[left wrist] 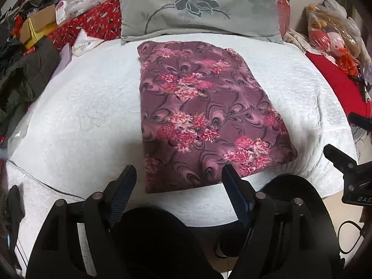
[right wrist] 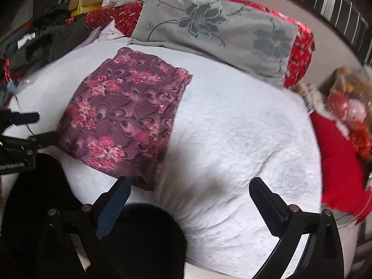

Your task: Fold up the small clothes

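A purple garment with pink flowers (left wrist: 197, 114) lies folded into a flat rectangle on the white quilted bed cover (left wrist: 88, 107). My left gripper (left wrist: 179, 174) is open and empty, hovering over the garment's near edge. In the right wrist view the same garment (right wrist: 125, 116) lies left of centre. My right gripper (right wrist: 189, 186) is open and empty, above bare cover just right of the garment's near corner. The right gripper's body also shows at the right edge of the left wrist view (left wrist: 348, 172).
A grey flowered pillow (left wrist: 197, 9) lies behind the garment. Dark clothes (left wrist: 25, 74), a cardboard box (left wrist: 39, 21) and papers crowd the left side. A red blanket (right wrist: 337, 158) and bagged toys (right wrist: 348, 107) sit on the right. The cover's front edge is near the grippers.
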{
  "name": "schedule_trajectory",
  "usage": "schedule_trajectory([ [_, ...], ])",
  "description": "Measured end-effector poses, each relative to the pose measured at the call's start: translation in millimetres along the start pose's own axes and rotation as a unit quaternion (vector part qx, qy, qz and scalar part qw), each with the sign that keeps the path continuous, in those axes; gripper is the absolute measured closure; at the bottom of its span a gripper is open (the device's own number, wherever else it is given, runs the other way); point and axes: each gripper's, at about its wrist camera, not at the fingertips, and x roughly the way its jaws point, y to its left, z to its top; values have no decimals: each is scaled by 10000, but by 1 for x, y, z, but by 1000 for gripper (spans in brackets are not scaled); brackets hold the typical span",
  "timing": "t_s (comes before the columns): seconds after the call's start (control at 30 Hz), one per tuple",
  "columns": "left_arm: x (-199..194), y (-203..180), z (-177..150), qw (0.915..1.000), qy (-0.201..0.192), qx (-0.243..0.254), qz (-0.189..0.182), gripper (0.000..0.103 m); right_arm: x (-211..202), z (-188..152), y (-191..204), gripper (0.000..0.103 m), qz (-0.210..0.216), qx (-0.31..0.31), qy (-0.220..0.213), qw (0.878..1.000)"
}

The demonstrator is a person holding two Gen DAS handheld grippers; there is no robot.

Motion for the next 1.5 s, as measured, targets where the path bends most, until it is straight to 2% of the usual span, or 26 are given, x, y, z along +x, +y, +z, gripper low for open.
schedule_trajectory([
  [0.43, -14, 4, -5, 9992, -249, 102, 297, 25, -10, -5, -7, 1, 78, 399, -72, 9991],
  [1.5, -23, -9, -1, 9995, -300, 6, 94, 25, -15, -3, -15, 1, 253, 780, -189, 9965],
])
